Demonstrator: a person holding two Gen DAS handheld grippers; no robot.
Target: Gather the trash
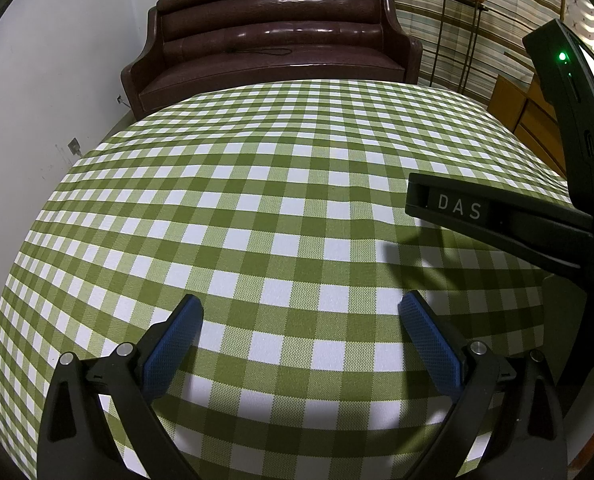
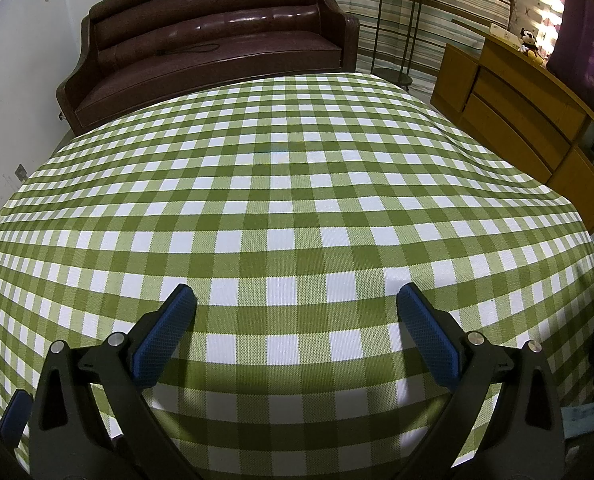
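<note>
Both tongs wide open over a bare checked worktop, no trash in sight.

We hold the left tongs (image 1: 301, 306) and the right tongs (image 2: 297, 296) with their blue-padded fingers spread wide, gripping nothing, low above the green-and-white gingham cloth on the worktop (image 2: 297, 184). We see no trash in either view. The black body marked "DAS" (image 1: 477, 216) at the right of the left wrist view looks like the right tongs seen side-on. To do this step well, we judge we should sweep both views across the cloth edges and beyond before closing on anything.
</note>
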